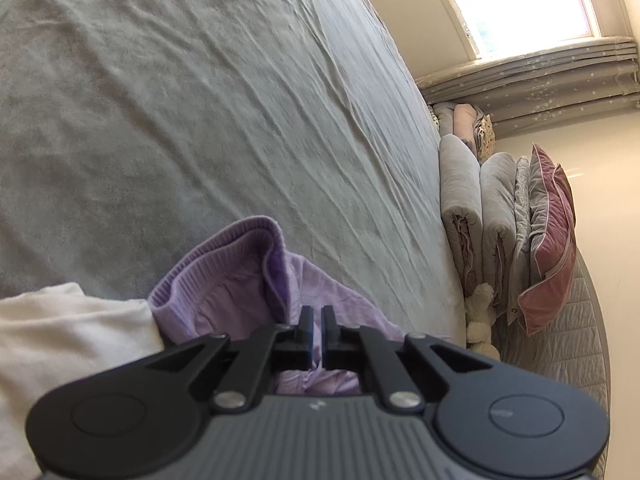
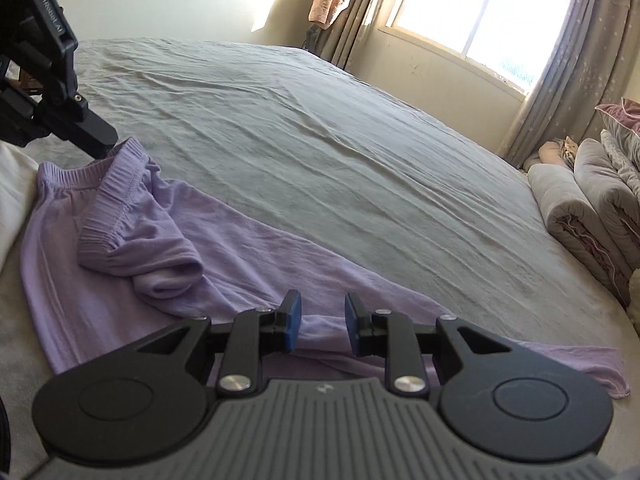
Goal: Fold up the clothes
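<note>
A pair of lilac trousers (image 2: 224,232) lies on the grey bedsheet (image 2: 320,128), stretched from about 9 o'clock in the right wrist view down to the hem at 4 o'clock. The fabric is thin and soft, with a ribbed elastic waistband (image 2: 116,184) that is turned over on itself, so one part of it stands up in a loose curl while a rumpled fold bulges just below it. The leg part runs long and flat, with shallow creases.

The left gripper (image 1: 318,320) has its jaws drawn narrow, nearly together, pinching the lilac cloth close to the waistband; in the right wrist view its black tip meets the waistband edge at 10 o'clock. The right gripper (image 2: 320,320) stands with its blue pads (image 2: 294,320) apart, a ridge of the trouser leg rising between them; they are not closed on it.

A white cloth (image 1: 60,328) lies just beside the waistband at 8 o'clock in the left wrist view. Folded quilts (image 2: 580,200) are stacked at 3 o'clock.
</note>
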